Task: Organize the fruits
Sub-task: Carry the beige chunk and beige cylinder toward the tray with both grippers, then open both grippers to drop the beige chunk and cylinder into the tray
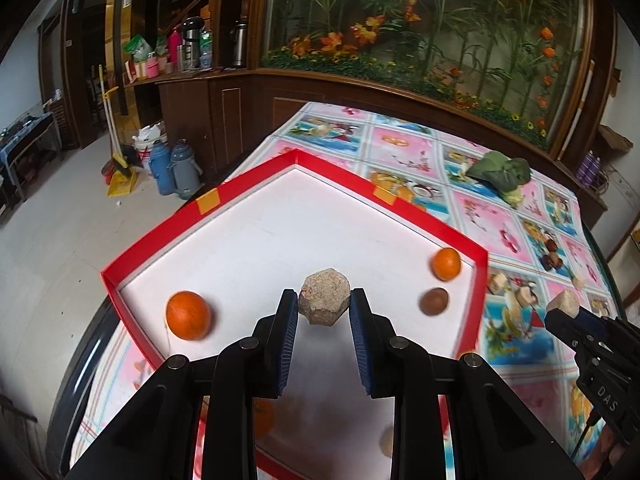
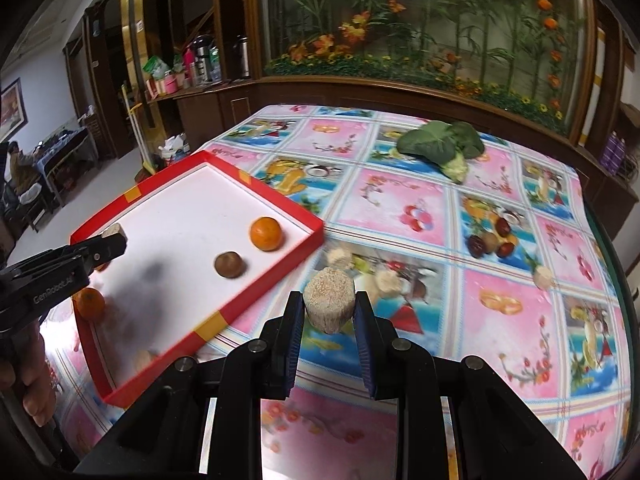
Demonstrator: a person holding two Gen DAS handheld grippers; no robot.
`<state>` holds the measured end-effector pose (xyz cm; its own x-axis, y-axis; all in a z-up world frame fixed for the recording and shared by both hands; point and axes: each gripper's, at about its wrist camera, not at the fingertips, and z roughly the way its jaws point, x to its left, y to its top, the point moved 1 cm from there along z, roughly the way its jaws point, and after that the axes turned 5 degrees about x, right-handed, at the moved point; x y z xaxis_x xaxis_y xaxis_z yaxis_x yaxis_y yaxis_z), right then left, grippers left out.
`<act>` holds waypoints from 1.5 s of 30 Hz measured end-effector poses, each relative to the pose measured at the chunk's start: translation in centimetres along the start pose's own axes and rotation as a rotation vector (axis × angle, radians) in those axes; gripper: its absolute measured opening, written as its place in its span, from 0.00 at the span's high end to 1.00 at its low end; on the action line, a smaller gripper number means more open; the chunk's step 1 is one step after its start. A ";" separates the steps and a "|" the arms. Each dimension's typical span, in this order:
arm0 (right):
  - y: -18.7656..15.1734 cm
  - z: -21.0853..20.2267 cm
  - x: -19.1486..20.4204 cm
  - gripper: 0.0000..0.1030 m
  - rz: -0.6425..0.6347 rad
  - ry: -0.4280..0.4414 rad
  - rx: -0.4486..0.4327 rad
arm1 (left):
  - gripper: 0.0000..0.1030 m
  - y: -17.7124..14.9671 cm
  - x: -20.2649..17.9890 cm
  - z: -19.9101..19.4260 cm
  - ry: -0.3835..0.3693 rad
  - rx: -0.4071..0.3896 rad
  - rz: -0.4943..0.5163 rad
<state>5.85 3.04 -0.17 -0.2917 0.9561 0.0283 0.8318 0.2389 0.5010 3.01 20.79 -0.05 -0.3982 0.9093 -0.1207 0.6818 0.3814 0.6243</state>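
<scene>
Your left gripper (image 1: pixel 324 304), at the lower middle of the left wrist view, has its jaws closed narrowly on a rough, tan, faceted lump (image 1: pixel 325 300), which hangs over the white floor of the shallow red-walled tray (image 1: pixel 200 216). In that same view the tray holds a large orange fruit (image 1: pixel 188 315) at the left, a smaller orange fruit (image 1: pixel 446 263) at the right near the tray's corner, and a round brown fruit (image 1: pixel 434 301) just below it; the two on the right lie close together but apart. Your right gripper (image 2: pixel 329 312), at the lower middle of the right wrist view, pinches a tan, cork-like cylinder (image 2: pixel 329 304) between its jaws, above the counter (image 2: pixel 400 208) with its pink and blue flowered cloth, just to the right of the tray's near wall. Beyond it, small pale tan pieces (image 2: pixel 340 257) lie loose on the cloth, another pale piece (image 2: pixel 543 277) rests farther right, and dark red fruits (image 2: pixel 478 246) sit in the right middle of the frame. A green leafy vegetable (image 2: pixel 440 146) lies on the cloth at the upper right, well apart from the tray. At the far right of the left wrist view your right gripper shows from the side with its tan piece at its tip.
</scene>
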 end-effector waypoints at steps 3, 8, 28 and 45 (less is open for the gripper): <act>0.6 0.7 0.9 0.75 -0.015 0.014 0.004 | 0.76 0.5 0.4 0.6 0.012 0.002 -0.006; 1.6 1.8 2.5 0.75 -0.044 0.037 0.007 | 0.76 1.2 1.5 1.6 0.040 0.008 -0.021; 3.4 6.0 7.0 0.76 -0.124 0.102 0.050 | 0.75 3.0 3.7 5.9 0.106 0.077 -0.036; 3.6 7.3 8.4 0.75 -0.176 0.073 0.061 | 0.73 3.0 4.4 6.5 0.117 0.080 -0.045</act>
<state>9.79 13.15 -4.43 -0.4671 0.8841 0.0084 0.7912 0.4137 0.4504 7.29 27.05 -3.78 -0.4953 0.8671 -0.0533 0.7065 0.4377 0.5561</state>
